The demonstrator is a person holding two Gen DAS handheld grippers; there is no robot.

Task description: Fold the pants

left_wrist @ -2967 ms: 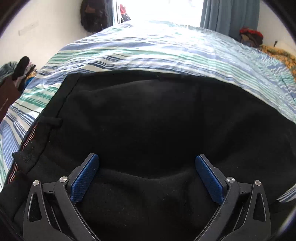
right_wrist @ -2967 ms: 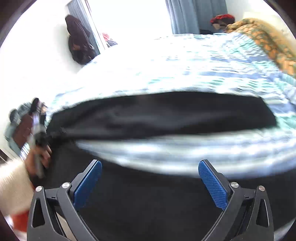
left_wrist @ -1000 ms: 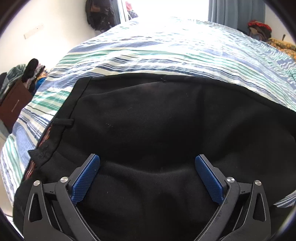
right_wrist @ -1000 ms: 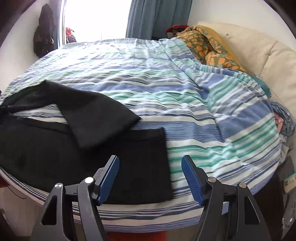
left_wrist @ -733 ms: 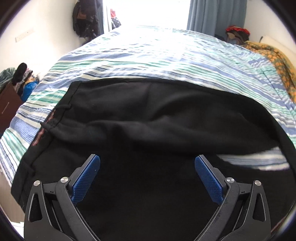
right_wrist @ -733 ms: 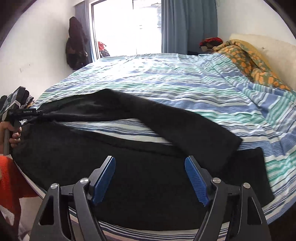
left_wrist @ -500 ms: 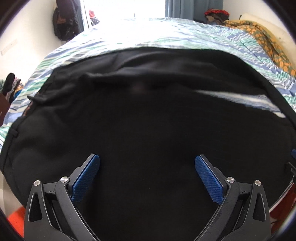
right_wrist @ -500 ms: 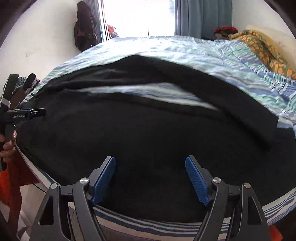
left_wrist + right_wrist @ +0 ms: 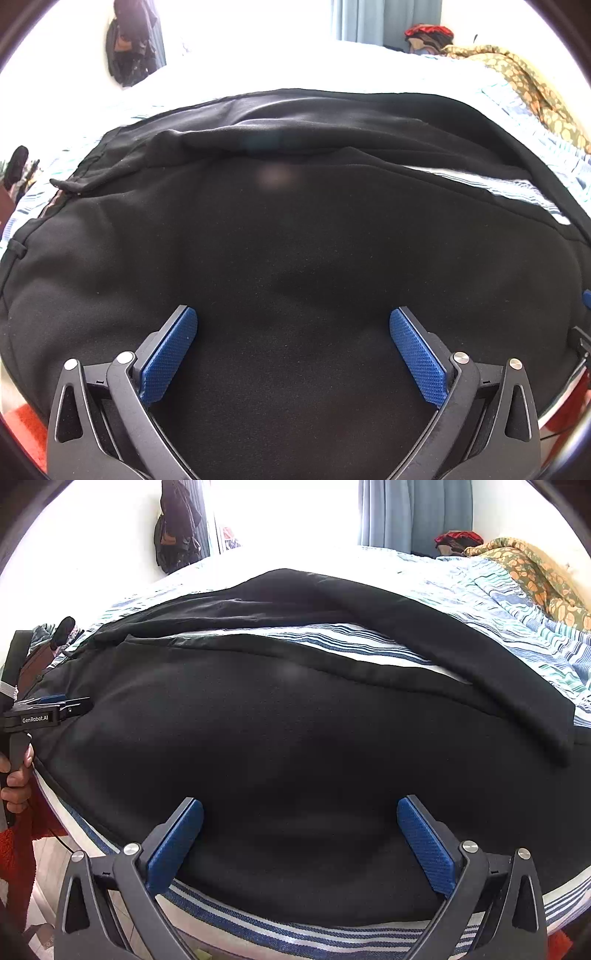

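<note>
Black pants (image 9: pixel 295 731) lie spread across the striped bed, waistband at the left, one leg near the front edge and the other leg (image 9: pixel 443 650) angled away behind it. A strip of bedsheet shows between the legs. In the left wrist view the pants (image 9: pixel 295 240) fill the frame. My left gripper (image 9: pixel 293 332) is open and empty just above the near leg by the waist end; it also shows in the right wrist view (image 9: pixel 55 707). My right gripper (image 9: pixel 300 827) is open and empty over the near leg at the bed's front edge.
The striped bedsheet (image 9: pixel 480 602) covers the bed. An orange patterned blanket (image 9: pixel 535 576) lies at the far right. Dark clothes hang on the wall (image 9: pixel 177 528) by the bright window. Blue curtains (image 9: pixel 413 513) hang behind. The bed's front edge (image 9: pixel 295 934) runs below my right gripper.
Both grippers have come in low and close over the near leg. The right one swung left from the leg ends and opened wider. The pants have not visibly moved.
</note>
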